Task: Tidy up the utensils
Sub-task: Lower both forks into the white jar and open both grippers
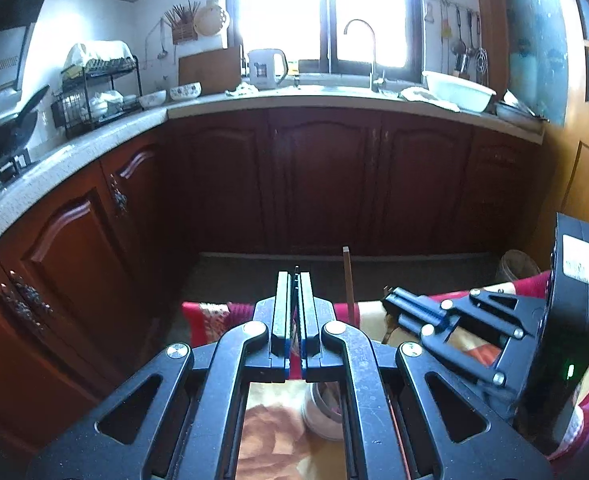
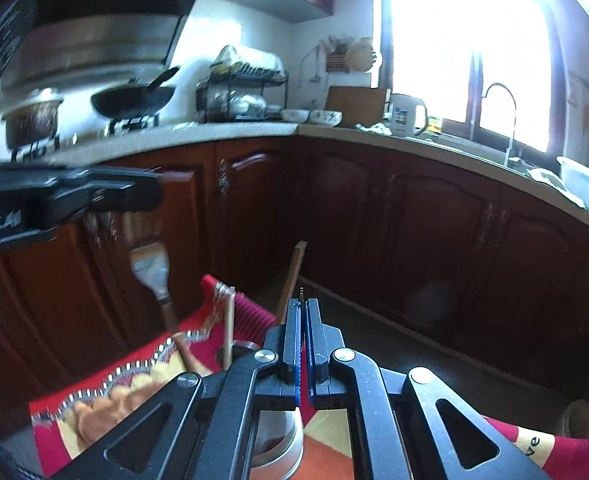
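My left tongs are pressed nearly together with only a thin sliver of gap, and I can see nothing held between them. My right tongs are likewise drawn close with nothing visibly clamped. In the left wrist view they show as a black linkage off to my right.

Below both tongs stands a round metal-and-white holder cup on the red and yellow patterned cloth that covers the table. From the left wrist view I look down into that cup through my own frame — its inside is dark and I cannot tell what sits at the bottom. Rising out of the cup's area are the utensils: a flat wooden stick with a squared end, leaning slightly, a thin pale chopstick, and a blurred spatula with a pale blade and brown wooden handle that tilts away to the left. In the left wrist view the flat wooden stick stands just right of my fingertips.

Beyond lie dark red cabinet doors under a pale stone kitchen counter — a black wok sits on the stove there.
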### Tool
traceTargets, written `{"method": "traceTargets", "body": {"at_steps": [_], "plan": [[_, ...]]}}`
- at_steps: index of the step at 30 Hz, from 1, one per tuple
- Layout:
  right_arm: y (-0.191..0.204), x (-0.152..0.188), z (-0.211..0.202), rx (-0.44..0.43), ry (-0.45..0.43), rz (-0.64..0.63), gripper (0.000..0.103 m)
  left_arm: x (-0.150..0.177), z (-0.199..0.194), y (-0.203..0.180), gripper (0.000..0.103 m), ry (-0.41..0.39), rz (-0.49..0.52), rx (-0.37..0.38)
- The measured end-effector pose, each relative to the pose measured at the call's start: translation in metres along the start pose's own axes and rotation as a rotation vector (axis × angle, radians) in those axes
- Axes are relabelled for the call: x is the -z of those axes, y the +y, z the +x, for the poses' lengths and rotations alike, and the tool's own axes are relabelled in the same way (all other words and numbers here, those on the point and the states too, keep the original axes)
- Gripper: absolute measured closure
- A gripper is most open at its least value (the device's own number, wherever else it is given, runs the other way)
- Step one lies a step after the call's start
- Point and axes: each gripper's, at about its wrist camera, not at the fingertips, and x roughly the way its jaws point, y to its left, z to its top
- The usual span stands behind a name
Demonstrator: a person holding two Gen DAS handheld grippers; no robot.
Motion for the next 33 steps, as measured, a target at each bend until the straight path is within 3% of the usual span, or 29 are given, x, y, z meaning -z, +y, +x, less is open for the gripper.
{"method": "traceTargets", "body": {"at_steps": [8,14,18,20,22,26,30,33], "plan": [[0.014,0.030,0.020,-0.053,0.097,-0.057,0.101,0.023,0.021,-0.004,0.101,0.063,-0.030,0.009],[0.005,0.037,0.029,-0.153,0.182,0.021,0.100,0.034,0.030,-0.006,0.102,0.093,-0.055,0.003],[-0.014,0.038,0.012,-0.207,0.179,0.104,0.083,0.034,0.030,-0.002,0.102,0.096,-0.087,0.007],[-0.027,0.040,-0.005,-0.199,0.168,0.134,0.083,0.033,0.030,0.001,0.102,0.104,-0.105,0.018],[-0.042,0.045,-0.023,-0.190,0.162,0.165,0.083,0.033,0.029,0.003,0.097,0.110,-0.116,0.022],[-0.080,0.075,-0.056,-0.112,0.208,0.231,0.080,0.032,0.016,0.011,0.065,0.100,-0.160,0.040],[-0.112,0.138,-0.069,-0.024,0.349,0.310,0.080,0.031,-0.002,0.012,0.057,0.070,-0.177,0.052],[-0.111,0.173,-0.063,-0.027,0.431,0.362,0.080,0.032,-0.016,0.005,0.057,0.054,-0.190,0.075]]}}
